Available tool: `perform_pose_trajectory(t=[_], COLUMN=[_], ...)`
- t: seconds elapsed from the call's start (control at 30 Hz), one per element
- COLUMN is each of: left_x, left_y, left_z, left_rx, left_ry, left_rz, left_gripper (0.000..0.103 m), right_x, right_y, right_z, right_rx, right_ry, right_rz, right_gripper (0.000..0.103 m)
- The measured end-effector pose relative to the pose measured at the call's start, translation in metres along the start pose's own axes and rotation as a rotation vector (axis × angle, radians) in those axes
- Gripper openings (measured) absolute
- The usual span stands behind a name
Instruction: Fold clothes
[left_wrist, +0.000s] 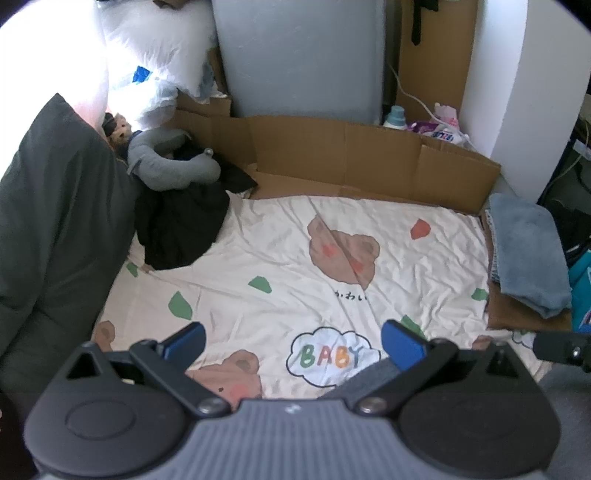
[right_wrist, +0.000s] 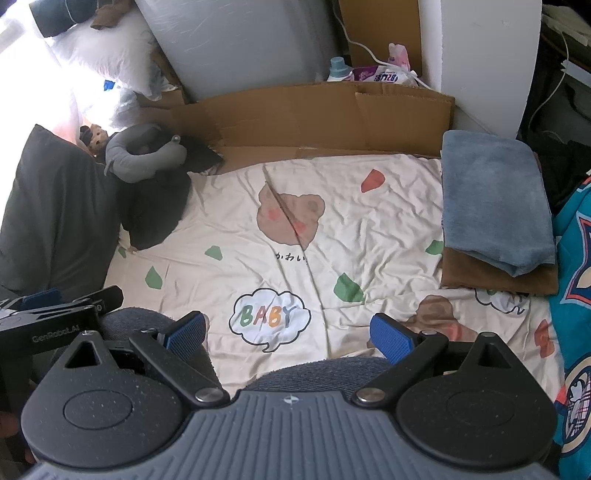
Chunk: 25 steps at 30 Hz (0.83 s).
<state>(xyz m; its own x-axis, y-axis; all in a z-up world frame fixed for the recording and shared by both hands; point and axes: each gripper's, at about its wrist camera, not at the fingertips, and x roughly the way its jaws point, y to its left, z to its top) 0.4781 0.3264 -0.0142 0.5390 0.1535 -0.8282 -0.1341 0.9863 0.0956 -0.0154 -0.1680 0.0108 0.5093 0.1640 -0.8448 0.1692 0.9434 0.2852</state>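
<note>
A cream bed sheet (left_wrist: 258, 258) (right_wrist: 369, 221) printed with bears and "BABY" is spread flat ahead. A crumpled black garment (left_wrist: 181, 225) (right_wrist: 155, 210) lies at its far left corner. A folded blue towel (left_wrist: 524, 254) (right_wrist: 495, 199) rests on a folded brown cloth (right_wrist: 498, 280) at the right edge. My left gripper (left_wrist: 293, 343) hovers open over the near part of the sheet, holding nothing. My right gripper (right_wrist: 289, 338) is open beside it, also holding nothing. Dark blue fabric (right_wrist: 321, 373) bulges under both grippers; I cannot tell what it is.
A dark grey pillow (left_wrist: 55, 221) lines the left side, with a grey neck pillow (left_wrist: 173, 158) and a doll behind it. Cardboard (left_wrist: 369, 158) stands along the far edge before a grey panel. Teal patterned fabric (right_wrist: 576, 295) lies at the right.
</note>
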Motion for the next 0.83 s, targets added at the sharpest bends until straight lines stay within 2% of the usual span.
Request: perform_pose_trajectory(t=[0.83], left_x=[0.0007], left_y=[-0.0026], left_z=[0.0018], left_rx=[0.020], left_ry=[-0.003], left_rz=[0.024], left_gripper=[0.103], right_x=[0.0004], right_y=[-0.0017], right_z=[-0.0005], right_rx=[0.008], right_ry=[0.004], right_rz=[-0.006], right_gripper=[0.099])
